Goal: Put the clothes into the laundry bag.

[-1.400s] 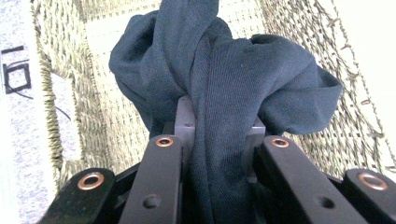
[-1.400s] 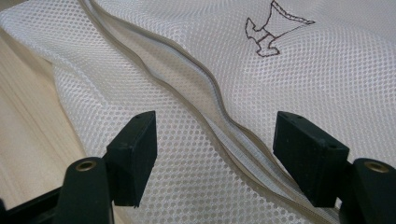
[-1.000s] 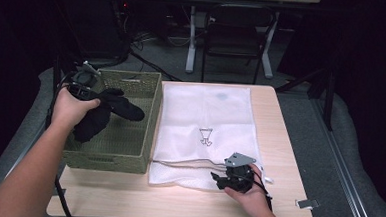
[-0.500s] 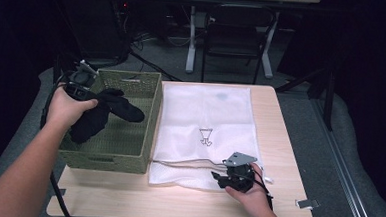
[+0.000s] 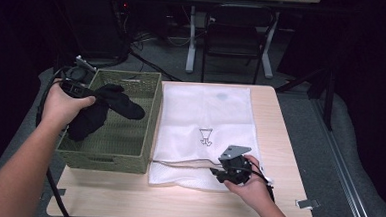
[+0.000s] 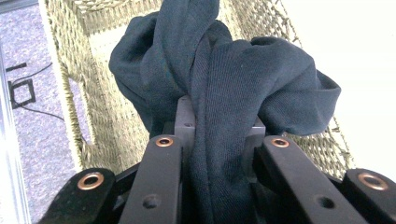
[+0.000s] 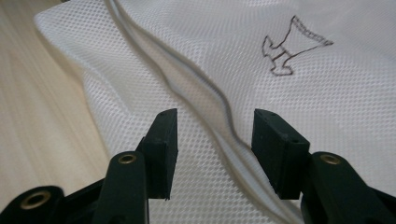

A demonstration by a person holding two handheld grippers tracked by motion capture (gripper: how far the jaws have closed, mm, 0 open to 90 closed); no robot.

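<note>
Left tool [image 6: 219, 140] clamped on a dark navy knit garment [image 6: 233, 93], bunched fabric pinched between both jaws, hanging over the left end of the olive woven rectangular basket [image 5: 128, 155]. Right tool [image 7: 215, 135] has jaws apart, just been closing, straddling the raised zipper seam [image 7: 205, 107] of the white mesh laundry bag [image 5: 206, 109]; pads not pressing on it. Bag lies flat on the light wooden surface [image 5: 176, 205], just beside the basket's right wall; small dark emblem [image 7: 289, 46] printed mid-bag.
</note>
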